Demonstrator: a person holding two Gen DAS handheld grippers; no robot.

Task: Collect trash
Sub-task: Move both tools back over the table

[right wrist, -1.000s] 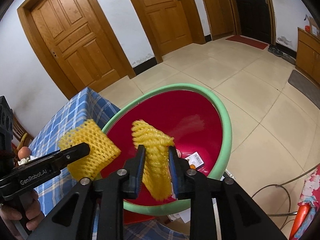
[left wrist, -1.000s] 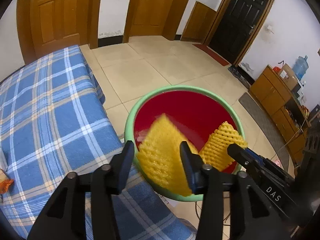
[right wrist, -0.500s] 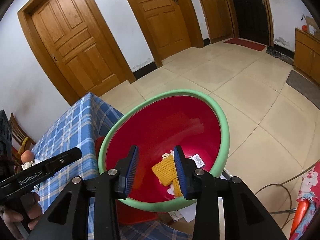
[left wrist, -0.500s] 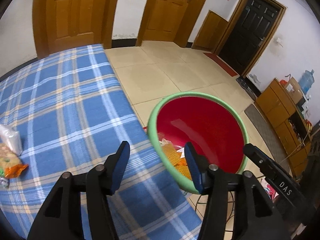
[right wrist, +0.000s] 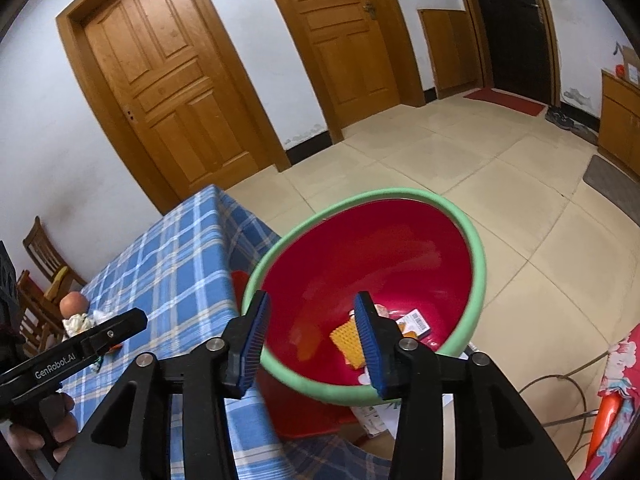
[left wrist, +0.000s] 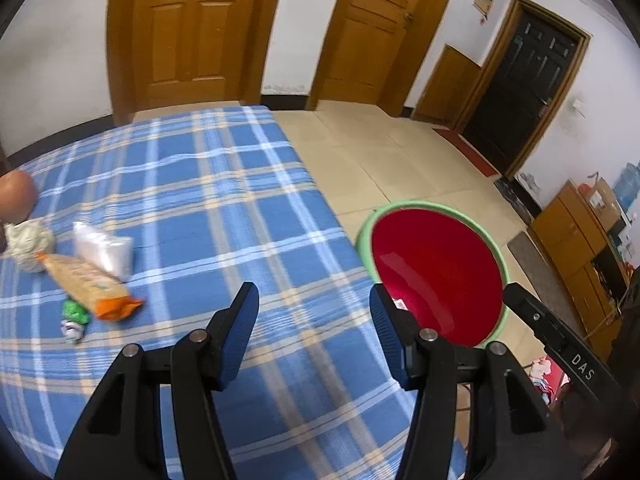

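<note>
While both grippers are empty, the table [left wrist: 224, 184] under its blue checked cloth serves as the landmark for everything else. Just off its near corner sits the red basin [right wrist: 476, 248] with a green rim, already holding a piece of yellow foam net [right wrist: 347, 340] and a labelled scrap of paper [right wrist: 416, 320]. On the table, well away from the basin, lies the trash not yet collected: a long snack wrapper [left wrist: 86, 284] with an orange end, a clear plastic bag [left wrist: 105, 249] touching it, a crumpled white wad [left wrist: 30, 242] and a small green scrap [left wrist: 74, 312]. All of it looks light, soft and crinkly; the wrapper is probably slippery, so pinching across its middle should hold best, while the wad can be squeezed anywhere. The left gripper [left wrist: 314, 320] hangs above the table's near edge, pointed between trash and basin, its fingers spread wide. The right gripper [right wrist: 310, 320] hovers over the basin's near rim, fingers likewise apart and pinching nothing.
</note>
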